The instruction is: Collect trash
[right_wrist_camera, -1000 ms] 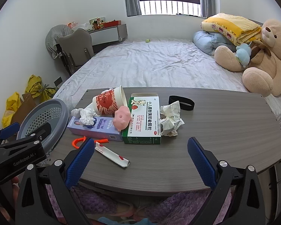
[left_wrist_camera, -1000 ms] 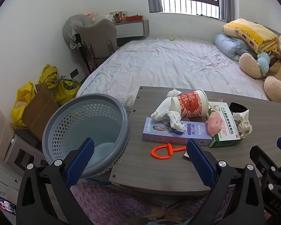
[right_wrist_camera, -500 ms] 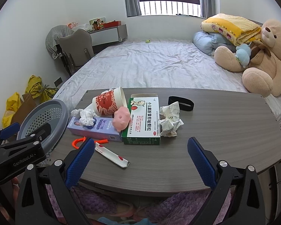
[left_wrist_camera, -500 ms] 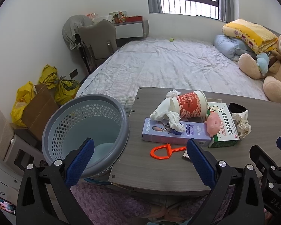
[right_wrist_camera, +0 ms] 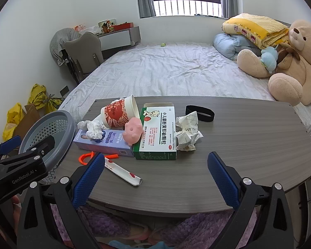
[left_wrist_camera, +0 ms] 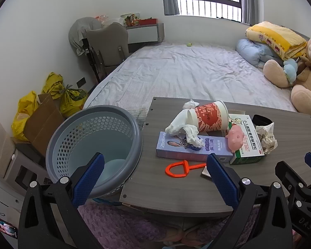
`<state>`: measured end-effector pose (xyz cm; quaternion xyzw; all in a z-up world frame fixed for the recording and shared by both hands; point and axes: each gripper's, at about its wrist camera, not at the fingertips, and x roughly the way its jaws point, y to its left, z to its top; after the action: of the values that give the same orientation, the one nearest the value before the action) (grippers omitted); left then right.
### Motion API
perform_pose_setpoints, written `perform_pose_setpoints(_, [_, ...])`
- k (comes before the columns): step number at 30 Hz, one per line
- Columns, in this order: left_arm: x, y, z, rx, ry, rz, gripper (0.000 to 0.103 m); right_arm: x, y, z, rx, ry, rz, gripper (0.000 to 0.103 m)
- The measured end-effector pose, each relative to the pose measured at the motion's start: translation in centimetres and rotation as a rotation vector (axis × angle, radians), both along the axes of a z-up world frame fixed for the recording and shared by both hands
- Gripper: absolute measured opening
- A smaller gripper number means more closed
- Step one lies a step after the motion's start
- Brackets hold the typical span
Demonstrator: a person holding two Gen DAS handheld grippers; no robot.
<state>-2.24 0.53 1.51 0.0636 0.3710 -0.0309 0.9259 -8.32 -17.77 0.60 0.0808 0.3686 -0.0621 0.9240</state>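
A pile of trash lies on the grey wooden table (right_wrist_camera: 248, 145): a tipped red paper cup (right_wrist_camera: 119, 114) with white tissue (right_wrist_camera: 94, 128), a purple box (right_wrist_camera: 105, 143), a green-and-white medicine box (right_wrist_camera: 158, 132), a pink pig toy (right_wrist_camera: 132, 131), crumpled paper (right_wrist_camera: 186, 131), an orange plastic handle (left_wrist_camera: 181, 168) and a white wrapper (right_wrist_camera: 123, 172). A grey perforated basket (left_wrist_camera: 93, 145) stands at the table's left edge. My left gripper (left_wrist_camera: 153, 178) is open and empty, between basket and pile. My right gripper (right_wrist_camera: 155, 174) is open and empty, near the table's front edge.
A black band (right_wrist_camera: 200, 113) lies behind the crumpled paper. A bed (right_wrist_camera: 176, 72) with a teddy bear (right_wrist_camera: 290, 58) and bedding lies beyond the table. Yellow bags (left_wrist_camera: 51, 99) and a cardboard box stand left of the basket. A purple rug lies under the table.
Both grippers have barely shifted; the view has drifted very slightly. Nothing on the table has moved.
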Motion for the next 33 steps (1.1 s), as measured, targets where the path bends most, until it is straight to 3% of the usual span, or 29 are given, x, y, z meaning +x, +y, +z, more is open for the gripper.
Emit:
perform_pose_setpoints(17, [0.4,0.0,-0.9,-0.016,0.017,0.019,0.097,0.2,-1.4,-1.7,0.037,0.023,0.01,0.095])
perform_pose_setpoints(33, [1.4,-0.3,-4.4,-0.006,0.085,0.044,0.097,1.1,-7.4,-5.7,0.076,0.075,-0.066,0.095])
